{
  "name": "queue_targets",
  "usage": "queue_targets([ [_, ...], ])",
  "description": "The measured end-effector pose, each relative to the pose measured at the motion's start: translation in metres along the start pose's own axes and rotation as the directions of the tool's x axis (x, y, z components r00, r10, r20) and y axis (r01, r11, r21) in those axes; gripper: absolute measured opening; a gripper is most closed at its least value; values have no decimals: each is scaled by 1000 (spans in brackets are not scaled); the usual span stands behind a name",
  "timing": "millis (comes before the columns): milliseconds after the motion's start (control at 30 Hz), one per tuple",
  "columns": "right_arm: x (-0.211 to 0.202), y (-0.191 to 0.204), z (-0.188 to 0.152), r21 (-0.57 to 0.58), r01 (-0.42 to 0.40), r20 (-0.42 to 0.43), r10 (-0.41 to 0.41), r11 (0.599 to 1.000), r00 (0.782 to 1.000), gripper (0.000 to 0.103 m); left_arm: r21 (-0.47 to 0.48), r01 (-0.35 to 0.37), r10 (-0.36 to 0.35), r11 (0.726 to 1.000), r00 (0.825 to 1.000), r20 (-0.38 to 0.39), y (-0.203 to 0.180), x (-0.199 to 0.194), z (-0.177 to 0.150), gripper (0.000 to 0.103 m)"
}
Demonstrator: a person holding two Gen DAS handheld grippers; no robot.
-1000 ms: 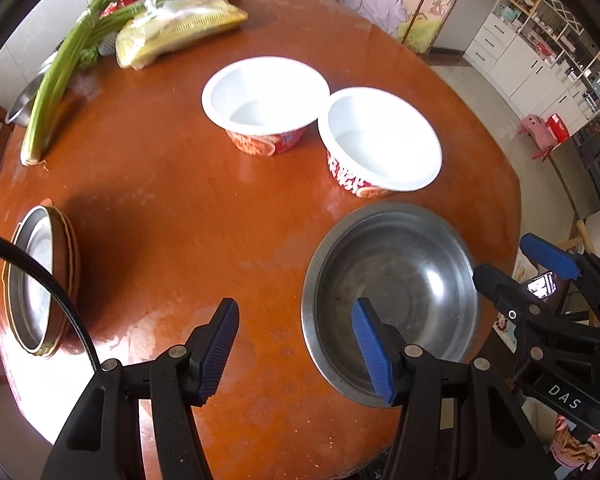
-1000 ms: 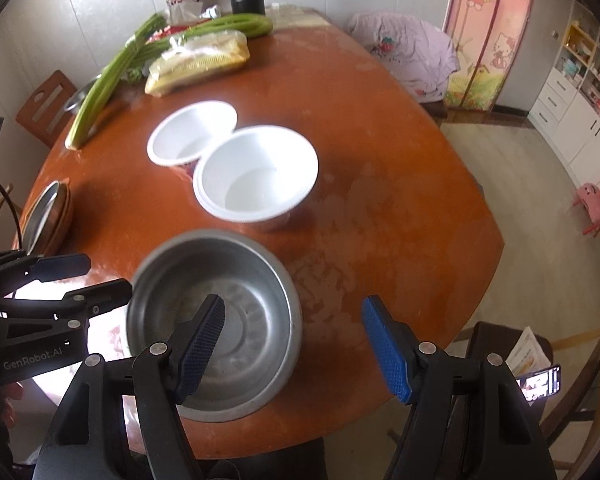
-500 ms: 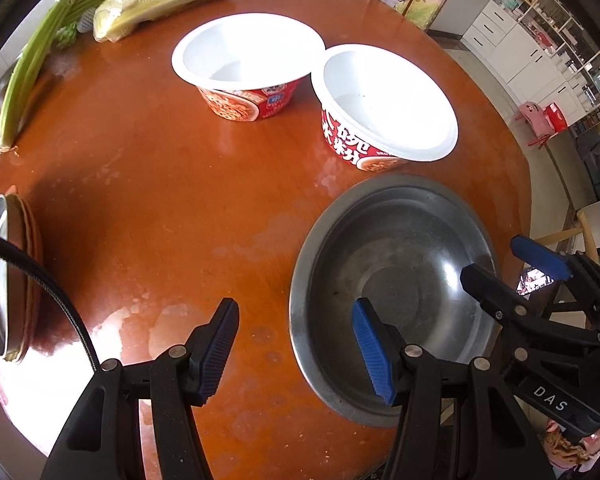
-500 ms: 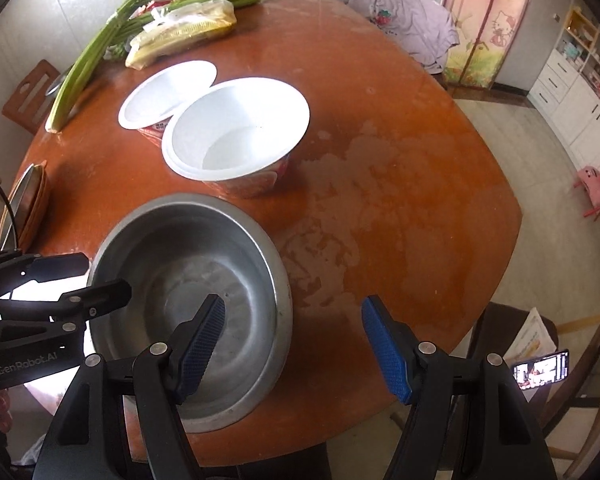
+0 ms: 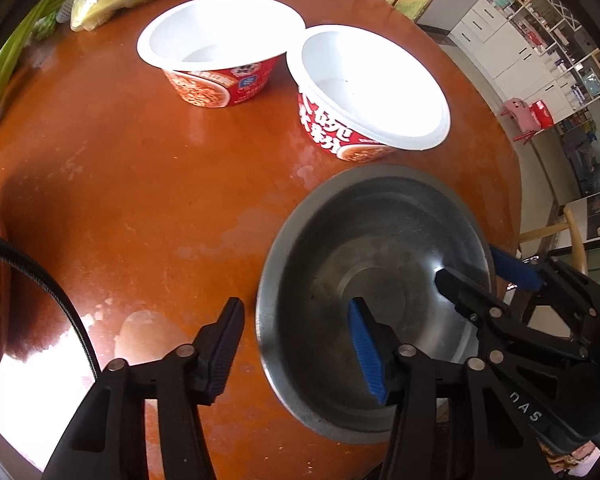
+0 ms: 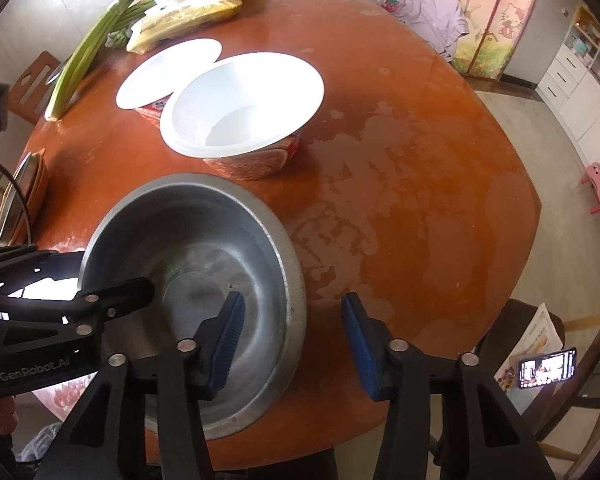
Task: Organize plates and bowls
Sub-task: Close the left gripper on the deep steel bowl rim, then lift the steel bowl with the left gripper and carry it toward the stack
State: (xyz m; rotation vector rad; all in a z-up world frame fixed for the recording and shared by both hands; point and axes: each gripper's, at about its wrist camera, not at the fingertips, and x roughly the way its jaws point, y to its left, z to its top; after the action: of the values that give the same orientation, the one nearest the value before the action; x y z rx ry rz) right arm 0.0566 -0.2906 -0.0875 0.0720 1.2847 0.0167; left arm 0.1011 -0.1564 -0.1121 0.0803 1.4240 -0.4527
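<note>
Steel bowl [image 5: 374,264] sits on the round brown table [image 5: 140,168] at about 5 o'clock in the left wrist view, near the table edge. Left gripper [image 5: 296,344] straddles the bowl's 9 o'clock rim, one finger inside, one outside on the table; jaws closing, pads not yet pressing the rim. Right gripper [image 6: 290,340] straddles the opposite rim, at 3 o'clock in its own view, left finger inside the bowl, right finger outside; jaws closing too, gap visible on both sides of the rim. Two white paper noodle bowls [image 5: 220,36] [image 5: 370,84] stand side by side at 12 o'clock beyond the steel bowl, the nearer just beside it. Stacked plates [image 6: 24,192] at table's 9 o'clock edge. Greens and bagged corn [image 6: 184,16] at far 11 o'clock.
</note>
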Motion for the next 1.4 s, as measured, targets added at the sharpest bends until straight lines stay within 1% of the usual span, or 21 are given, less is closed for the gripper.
queue_targets([
  [67,0,3,-1,-7,-24,-10,24,1000,1000,43,3,5,-5,1000,1000,0,-2,1,-1,49],
  [133,-1,5,-1,-17,-37,-10,37,999,999,42,4,25,-25,1000,1000,0,-6,1,-1,49],
  [167,-3,8,-1,-26,-49,-8,49,998,999,43,12,17,-17,1000,1000,6,-8,0,-1,47],
  [233,-6,14,-1,-50,-39,-2,39,998,999,43,30,-18,18,999,1000,19,-11,-3,-1,47],
  [267,-7,15,-1,-58,-41,-2,41,997,999,43,30,-22,21,999,1000,23,-10,-4,0,47],
  [367,-10,19,0,-65,-50,1,50,997,999,43,4,-6,6,1000,1000,26,-4,-9,-1,47],
  [500,-20,29,4,-87,-79,14,80,993,997,43,-24,-20,22,1000,998,52,6,-23,-7,47],
  [800,-47,70,13,-176,-129,66,143,976,988,43,-111,-55,70,992,988,141,38,-68,-22,47],
  [867,-50,79,14,-199,-138,69,155,970,986,43,-129,-57,76,990,986,147,44,-73,-26,47],
  [900,-52,83,14,-208,-142,71,159,968,985,43,-141,-60,81,988,985,151,55,-80,-30,47],
  [1133,-51,111,20,-270,-157,62,180,950,982,43,-193,-74,103,978,985,142,78,-80,-41,47],
  [1400,-40,124,30,-292,-168,42,188,942,981,43,-223,-98,127,970,984,122,92,-72,-43,47],
])
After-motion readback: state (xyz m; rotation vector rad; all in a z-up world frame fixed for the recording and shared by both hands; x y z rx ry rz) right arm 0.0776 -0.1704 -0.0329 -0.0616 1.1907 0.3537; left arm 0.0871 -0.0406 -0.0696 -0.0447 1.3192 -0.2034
